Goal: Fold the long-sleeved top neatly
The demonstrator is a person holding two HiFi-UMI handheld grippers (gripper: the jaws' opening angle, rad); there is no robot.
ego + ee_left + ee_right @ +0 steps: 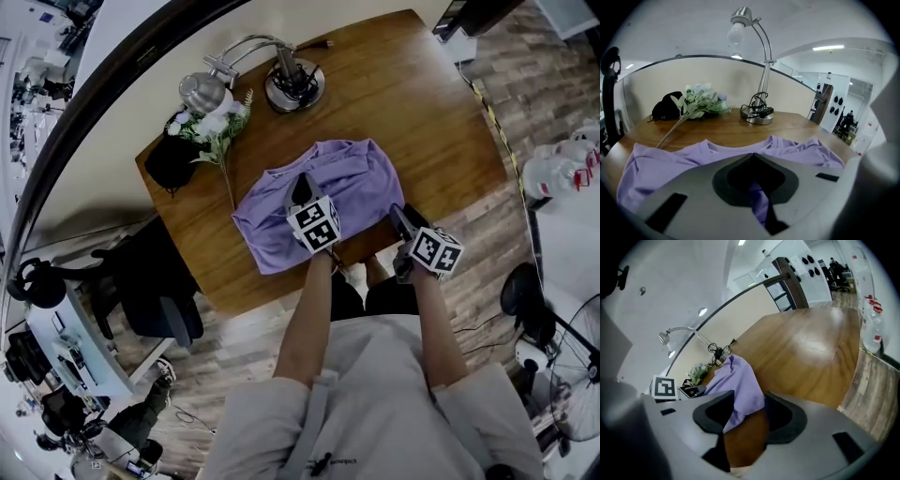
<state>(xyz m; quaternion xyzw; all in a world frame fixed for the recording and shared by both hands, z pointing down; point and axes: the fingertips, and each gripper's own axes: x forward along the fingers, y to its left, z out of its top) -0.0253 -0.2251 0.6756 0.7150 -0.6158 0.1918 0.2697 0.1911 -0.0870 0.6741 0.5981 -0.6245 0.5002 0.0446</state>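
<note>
Left gripper [753, 161] pinches top [661, 164] — own view only, right gripper [749, 401] spread

Your wooden table [422, 112], frame centre. On it: purple top [347, 187] near the lower edge; lamp [294, 84] at upper centre; flowers [216, 127] and a black item [172, 159], touching, upper left.

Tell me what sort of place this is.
Probably an office or lab workroom. There is a wooden table with a desk lamp, a black office chair beside it, and cluttered workstations along the left edge of the head view.
</note>
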